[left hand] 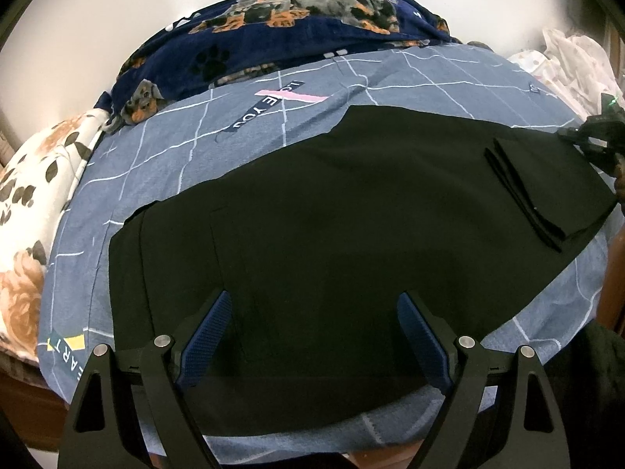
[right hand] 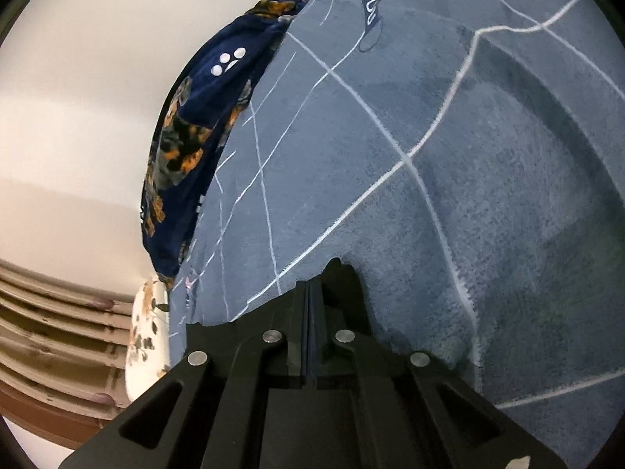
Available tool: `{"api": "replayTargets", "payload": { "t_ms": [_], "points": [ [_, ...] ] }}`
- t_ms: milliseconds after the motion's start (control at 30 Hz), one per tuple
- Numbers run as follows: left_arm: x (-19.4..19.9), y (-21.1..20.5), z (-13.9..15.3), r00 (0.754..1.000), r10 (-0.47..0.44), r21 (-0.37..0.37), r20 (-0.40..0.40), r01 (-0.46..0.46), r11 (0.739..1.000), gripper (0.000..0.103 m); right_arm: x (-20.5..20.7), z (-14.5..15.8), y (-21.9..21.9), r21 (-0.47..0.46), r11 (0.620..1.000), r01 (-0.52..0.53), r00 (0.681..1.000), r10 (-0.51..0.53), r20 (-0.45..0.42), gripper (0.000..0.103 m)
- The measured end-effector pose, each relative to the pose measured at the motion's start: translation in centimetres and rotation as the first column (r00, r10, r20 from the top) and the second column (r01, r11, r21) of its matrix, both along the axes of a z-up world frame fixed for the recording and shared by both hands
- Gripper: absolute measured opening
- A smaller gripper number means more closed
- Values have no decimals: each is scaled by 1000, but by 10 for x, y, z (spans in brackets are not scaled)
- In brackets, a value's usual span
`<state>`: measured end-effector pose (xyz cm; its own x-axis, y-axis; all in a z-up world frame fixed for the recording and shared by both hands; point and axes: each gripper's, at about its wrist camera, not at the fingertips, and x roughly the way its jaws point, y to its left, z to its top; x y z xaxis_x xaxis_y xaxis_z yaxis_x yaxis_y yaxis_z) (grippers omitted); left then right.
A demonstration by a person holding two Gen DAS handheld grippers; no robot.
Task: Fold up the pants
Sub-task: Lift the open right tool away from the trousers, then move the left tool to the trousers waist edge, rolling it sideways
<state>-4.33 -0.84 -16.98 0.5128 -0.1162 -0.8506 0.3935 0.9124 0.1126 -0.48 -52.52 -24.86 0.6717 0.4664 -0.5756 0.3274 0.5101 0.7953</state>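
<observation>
The black pants [left hand: 332, 215] lie flat across the blue grid-pattern bedsheet [left hand: 242, 125], waistband at the left, with the leg ends folded back over themselves at the right [left hand: 547, 191]. My left gripper [left hand: 312, 305] is open just above the near edge of the pants, holding nothing. My right gripper [left hand: 597, 140] shows at the far right edge, at the folded leg end. In the right wrist view its fingers [right hand: 310, 293] are pressed together on a corner of black pants fabric [right hand: 343, 273] above the sheet [right hand: 468, 195].
A navy dog-print blanket [left hand: 312, 11] is bunched along the far side of the bed. A floral pillow [left hand: 35, 203] lies at the left, pale bedding [left hand: 566, 58] at the far right. A wooden bed frame [left hand: 31, 402] runs along the near edge.
</observation>
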Motion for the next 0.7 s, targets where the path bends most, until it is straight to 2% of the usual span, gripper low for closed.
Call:
{"api": "replayTargets", "payload": {
  "t_ms": [67,133,200,400,467,600,700],
  "points": [
    [-2,0,2,1000,-3,5,6,3,1000,87,-8,5,-2,40,999,3,999,-5,46,10],
    [-3,1,4,1000,-4,-3,16,4,1000,87,-26,14,-4,72,997,-16,993,8,114,10],
    [-2,0,4,1000,-3,-14,16,3,1000,87,-49,20,2,46,997,-58,988,51,146,10],
    [0,3,7,1000,16,-45,24,-15,999,87,-100,8,25,33,991,-133,980,126,156,10],
    [3,7,9,999,32,-67,16,-31,997,87,-107,3,30,22,991,-134,979,129,157,10],
    [9,23,16,997,79,-131,-1,-78,988,87,-107,-13,30,44,994,-105,987,98,131,0],
    [13,40,22,992,123,-180,-16,-123,976,87,-106,-20,36,14,993,-118,986,115,119,0]
  ]
}}
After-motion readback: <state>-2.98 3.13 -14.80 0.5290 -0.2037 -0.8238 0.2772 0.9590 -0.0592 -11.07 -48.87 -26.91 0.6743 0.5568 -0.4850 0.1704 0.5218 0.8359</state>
